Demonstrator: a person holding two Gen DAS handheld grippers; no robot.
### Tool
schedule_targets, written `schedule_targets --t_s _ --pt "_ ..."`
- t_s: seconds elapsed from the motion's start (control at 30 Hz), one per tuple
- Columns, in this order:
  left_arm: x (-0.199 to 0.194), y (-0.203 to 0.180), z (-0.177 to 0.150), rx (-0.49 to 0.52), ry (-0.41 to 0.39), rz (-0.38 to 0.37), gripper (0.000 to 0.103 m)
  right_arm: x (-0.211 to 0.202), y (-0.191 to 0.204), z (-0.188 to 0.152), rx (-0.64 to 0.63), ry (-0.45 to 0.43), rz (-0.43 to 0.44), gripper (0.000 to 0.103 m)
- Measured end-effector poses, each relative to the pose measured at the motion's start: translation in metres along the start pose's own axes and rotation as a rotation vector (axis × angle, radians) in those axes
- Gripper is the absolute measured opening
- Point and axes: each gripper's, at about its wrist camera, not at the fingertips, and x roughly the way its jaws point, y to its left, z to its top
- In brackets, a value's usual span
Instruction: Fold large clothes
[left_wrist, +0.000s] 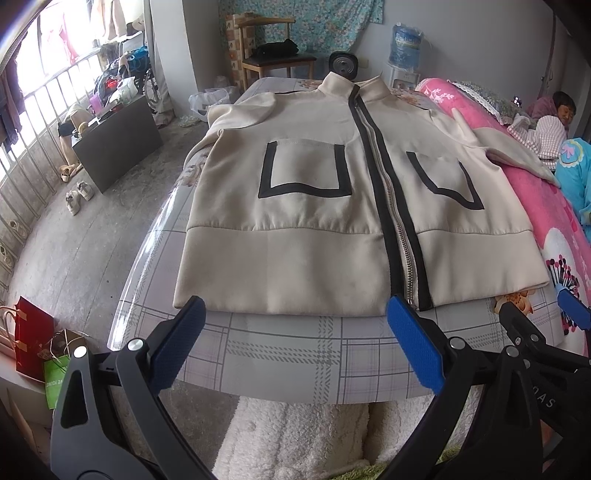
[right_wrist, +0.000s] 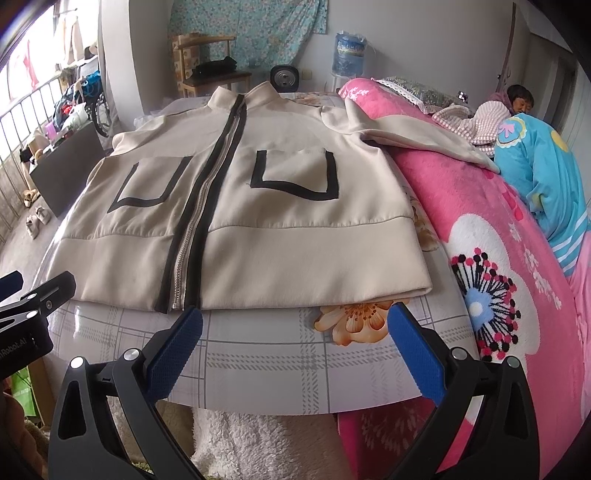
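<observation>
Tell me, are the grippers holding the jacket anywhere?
No. The left gripper and right gripper are both open, just short of the jacket hem, holding nothing.

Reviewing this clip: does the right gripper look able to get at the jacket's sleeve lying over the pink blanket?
Probably yes. The right gripper is open and holds nothing, and the sleeve lies exposed on top of the pink blanket with nothing over it. It is at the far end, though, so the reach crosses the jacket.

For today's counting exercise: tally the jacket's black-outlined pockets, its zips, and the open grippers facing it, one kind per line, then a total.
Black-outlined pockets: 2
Zips: 1
Open grippers: 2, left gripper, right gripper
Total: 5
</observation>
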Motion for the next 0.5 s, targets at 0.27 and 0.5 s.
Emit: schedule_targets --t_s 0.27,0.5 --pt "-0.0002 0.0003 0.0004 -0.001 -0.001 0.001 0.095 -0.0009 -0.0009 0.0027 -0.001 -0.002 -0.007 0.098" --pt "-0.0036 0.0013 0.0045 -0.006 -0.005 -0.001 0.095 -0.0009 -0.0008 0.0013 -0.001 -0.006 -0.018 0.098"
